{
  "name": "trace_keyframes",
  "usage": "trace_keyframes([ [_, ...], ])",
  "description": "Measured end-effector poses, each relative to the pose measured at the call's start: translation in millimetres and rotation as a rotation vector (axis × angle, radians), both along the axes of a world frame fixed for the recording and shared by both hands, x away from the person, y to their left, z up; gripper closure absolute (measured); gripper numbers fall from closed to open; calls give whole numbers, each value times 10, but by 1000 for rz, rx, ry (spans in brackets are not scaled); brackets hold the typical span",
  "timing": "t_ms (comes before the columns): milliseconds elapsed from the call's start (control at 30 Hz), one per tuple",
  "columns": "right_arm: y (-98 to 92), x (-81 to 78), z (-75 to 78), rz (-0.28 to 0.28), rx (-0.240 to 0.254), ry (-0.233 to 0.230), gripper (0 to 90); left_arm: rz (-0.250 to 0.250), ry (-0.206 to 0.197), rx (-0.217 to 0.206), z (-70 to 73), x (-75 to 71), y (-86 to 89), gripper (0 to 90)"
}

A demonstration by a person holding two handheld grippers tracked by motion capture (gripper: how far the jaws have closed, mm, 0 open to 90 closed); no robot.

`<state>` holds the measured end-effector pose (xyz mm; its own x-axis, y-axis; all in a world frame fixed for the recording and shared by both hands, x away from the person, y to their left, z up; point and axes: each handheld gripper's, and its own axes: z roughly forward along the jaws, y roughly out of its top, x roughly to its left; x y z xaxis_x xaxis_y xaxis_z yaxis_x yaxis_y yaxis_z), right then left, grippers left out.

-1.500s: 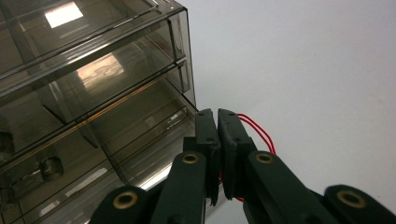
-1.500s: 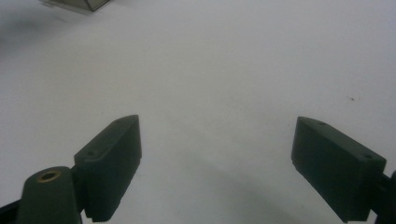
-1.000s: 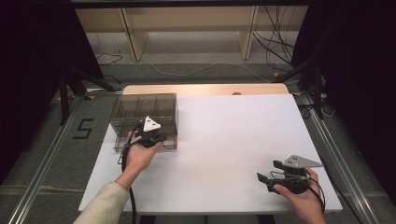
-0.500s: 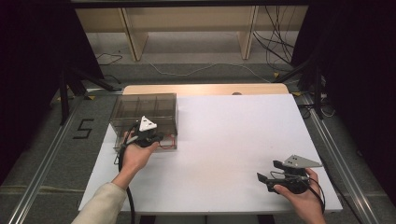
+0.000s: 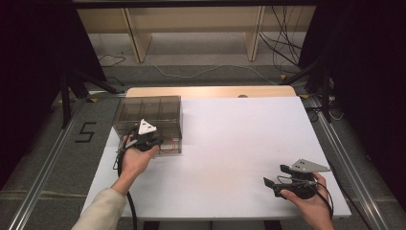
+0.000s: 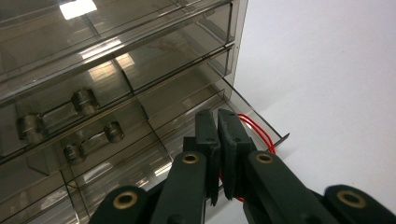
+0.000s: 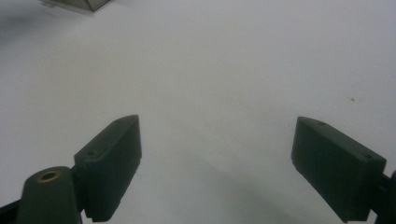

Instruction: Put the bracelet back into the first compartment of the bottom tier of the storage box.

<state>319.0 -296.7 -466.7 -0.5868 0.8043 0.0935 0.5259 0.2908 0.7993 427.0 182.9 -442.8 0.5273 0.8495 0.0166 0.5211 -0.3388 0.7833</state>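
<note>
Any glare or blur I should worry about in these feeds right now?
Left gripper view: bright glare patches on the smoky drawer box, but the red loop reads sharply. Right gripper view: soft, with a faint shadow on the white table between the wide-apart jaws. High view: evenly lit table, dark surroundings.

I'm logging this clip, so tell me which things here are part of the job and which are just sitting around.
In the job:
- left gripper, jaws shut at the open bottom drawer
- clear drawer cabinet
- red loop in that drawer

Lying about:
- right gripper, jaws open above bare white table
- cables on the floor
- wooden frame behind
</note>
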Motion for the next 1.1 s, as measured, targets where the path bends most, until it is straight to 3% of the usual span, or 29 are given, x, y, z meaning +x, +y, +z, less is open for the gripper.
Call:
trace_keyframes([
  [1100,1,2,-2,1,0,0,167,50,6,6,-2,-25,240,875],
])
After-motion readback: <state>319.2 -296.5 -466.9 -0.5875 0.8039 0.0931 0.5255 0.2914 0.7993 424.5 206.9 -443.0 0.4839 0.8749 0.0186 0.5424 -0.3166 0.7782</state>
